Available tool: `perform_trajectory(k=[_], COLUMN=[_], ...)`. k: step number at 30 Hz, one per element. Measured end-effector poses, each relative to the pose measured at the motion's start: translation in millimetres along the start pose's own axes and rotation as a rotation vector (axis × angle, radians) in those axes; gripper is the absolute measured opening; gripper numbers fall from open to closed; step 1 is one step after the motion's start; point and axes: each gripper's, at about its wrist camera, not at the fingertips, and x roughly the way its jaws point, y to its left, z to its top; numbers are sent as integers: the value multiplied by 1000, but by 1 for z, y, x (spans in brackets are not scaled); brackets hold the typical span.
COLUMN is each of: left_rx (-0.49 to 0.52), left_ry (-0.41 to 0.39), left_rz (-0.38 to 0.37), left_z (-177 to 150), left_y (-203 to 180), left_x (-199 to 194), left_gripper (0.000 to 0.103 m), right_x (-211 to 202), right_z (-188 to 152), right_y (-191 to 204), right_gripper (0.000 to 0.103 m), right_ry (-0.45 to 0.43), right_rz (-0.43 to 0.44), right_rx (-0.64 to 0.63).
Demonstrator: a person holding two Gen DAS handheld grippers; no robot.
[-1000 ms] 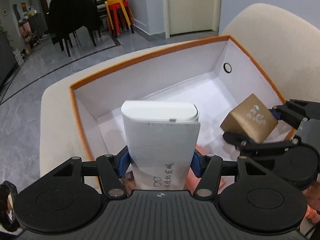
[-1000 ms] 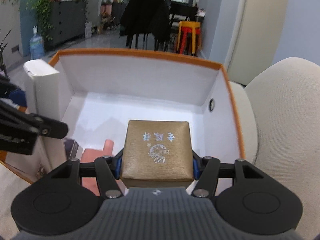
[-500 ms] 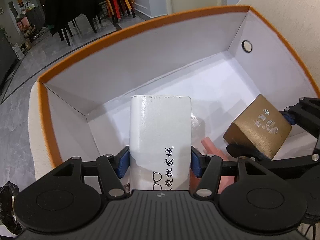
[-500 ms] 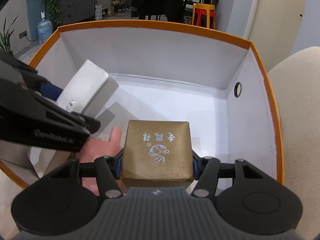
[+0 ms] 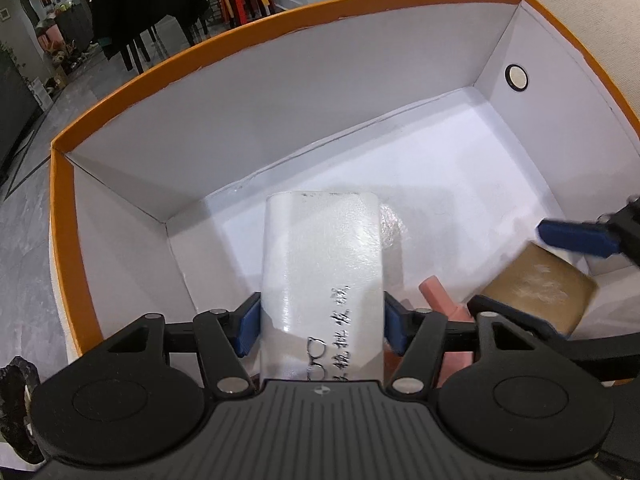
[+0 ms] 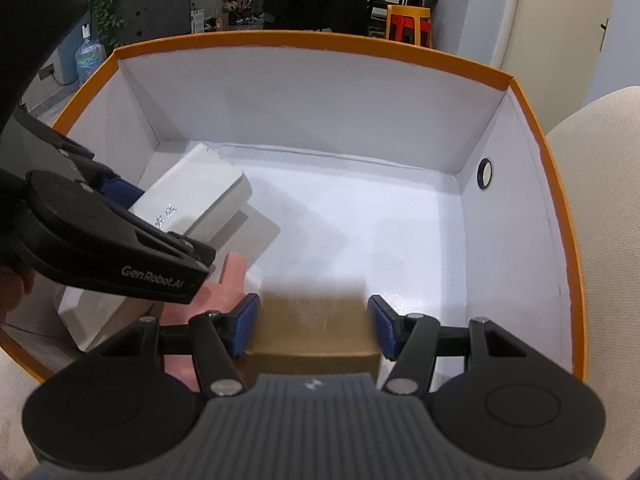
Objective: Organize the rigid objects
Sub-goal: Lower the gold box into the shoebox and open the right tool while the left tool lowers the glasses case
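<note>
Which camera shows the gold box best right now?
The left wrist view: the gold box shows its top and a side, though blurred, low in the orange-rimmed box. The right wrist view shows only its blurred near part, cut off by the gripper body.

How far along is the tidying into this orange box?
A pink item already lies in the orange box. In hand: both claws have just been opening, the white case between the jaws of the left claw, the gold box in the right claw. Left: withdrawing both.
</note>
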Motion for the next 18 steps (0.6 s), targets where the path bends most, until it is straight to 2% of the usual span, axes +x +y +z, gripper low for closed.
perform_trajectory(k=[1, 2, 13, 15, 18], left_rx=[2, 5, 1, -1, -7], left_ry=[1, -3, -62, -70, -86], left_rz=[-3, -5, -36, -14, 3], left_z=[0, 0, -3, -4, -7], left_y=[0, -1, -4, -4, 0], left_x=[-1, -3, -42, -48, -58], left_gripper=[76, 78, 81, 89, 90], right_x=[-1, -2, -14, -15, -19], right_z=[1, 1, 2, 1, 3], right_y=[0, 0, -7, -7, -5], right_gripper=[71, 73, 73, 73, 73], right_ry=[-3, -2, -13, -14, -23], right_rz=[-4, -7, 11, 14, 22], right_rx=[5, 4, 41, 40, 39])
